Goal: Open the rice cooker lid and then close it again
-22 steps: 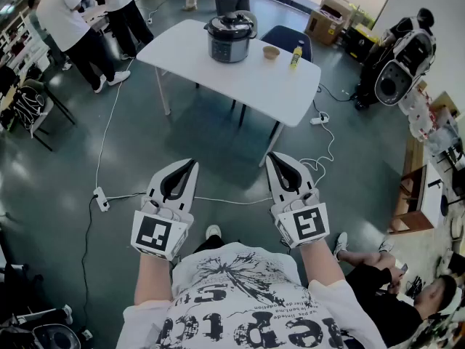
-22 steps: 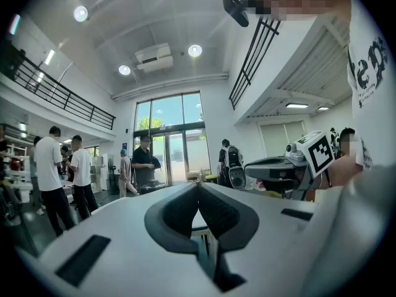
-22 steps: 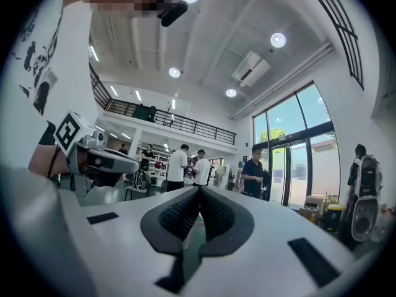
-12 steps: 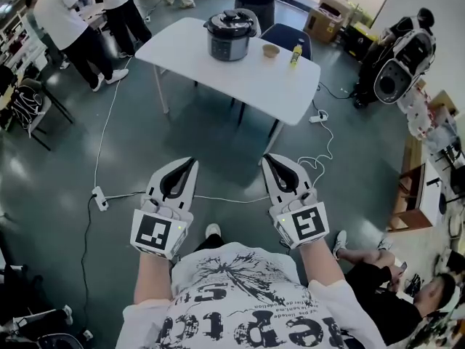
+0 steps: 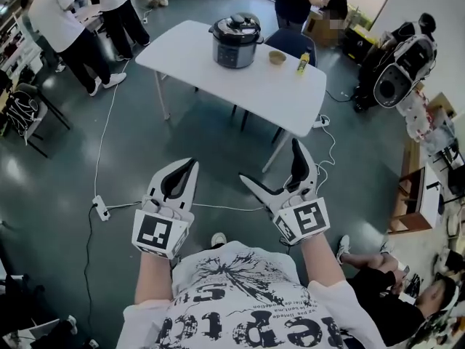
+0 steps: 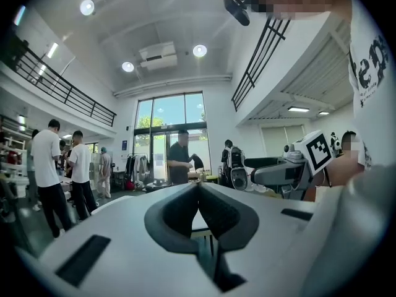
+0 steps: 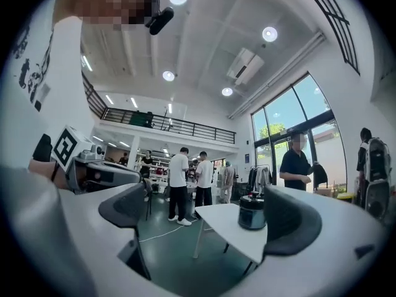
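The rice cooker (image 5: 235, 40), silver with a dark lid shut, stands on the white table (image 5: 218, 67) far ahead of me. It also shows small between the right gripper's jaws as the rice cooker (image 7: 252, 211). My left gripper (image 5: 190, 165) is held level over the floor, jaws together and empty. My right gripper (image 5: 270, 167) is beside it, jaws spread wide with nothing between them. Both are well short of the table.
A small bowl (image 5: 276, 57) and a yellow bottle (image 5: 303, 62) sit on the table right of the cooker. A chair (image 5: 289, 43) stands behind it. Cables and a power strip (image 5: 102, 209) lie on the floor. People stand at the far left and behind the table.
The right gripper's jaws have swung wide open; they were together before. The table has shifted slightly in view. A person behind the table has moved right.
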